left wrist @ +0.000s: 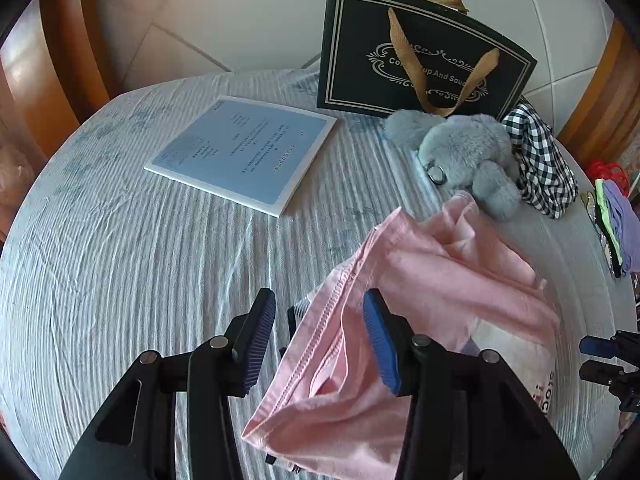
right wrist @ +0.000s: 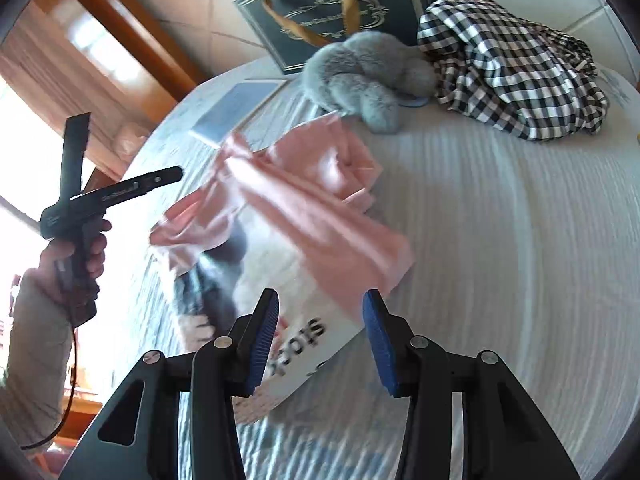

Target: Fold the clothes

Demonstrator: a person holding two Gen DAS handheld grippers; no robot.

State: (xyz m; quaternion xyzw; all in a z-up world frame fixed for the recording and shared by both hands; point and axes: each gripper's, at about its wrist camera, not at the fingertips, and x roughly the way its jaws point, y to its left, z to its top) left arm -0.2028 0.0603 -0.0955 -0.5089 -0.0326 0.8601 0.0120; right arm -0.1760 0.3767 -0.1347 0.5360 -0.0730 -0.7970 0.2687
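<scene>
A pink garment [left wrist: 420, 288] lies crumpled on the striped bed cover, with a white printed panel under its near side. In the left wrist view my left gripper [left wrist: 320, 340] is open, and a hemmed edge of the pink garment runs between its fingers, apart from both pads. In the right wrist view the pink garment [right wrist: 304, 200] looks blurred and partly lifted. My right gripper [right wrist: 318, 340] is open and empty just short of the white printed panel [right wrist: 308, 344]. The left gripper's handle [right wrist: 80, 216] and the hand holding it show at the left.
A blue booklet [left wrist: 244, 152], a dark gift bag [left wrist: 424, 52], a grey plush toy [left wrist: 468, 152] and a black-and-white checked garment [right wrist: 512, 64] lie at the far side of the bed. Folded colourful clothes [left wrist: 616, 228] sit at the right edge. Wooden furniture [left wrist: 60, 40] stands behind.
</scene>
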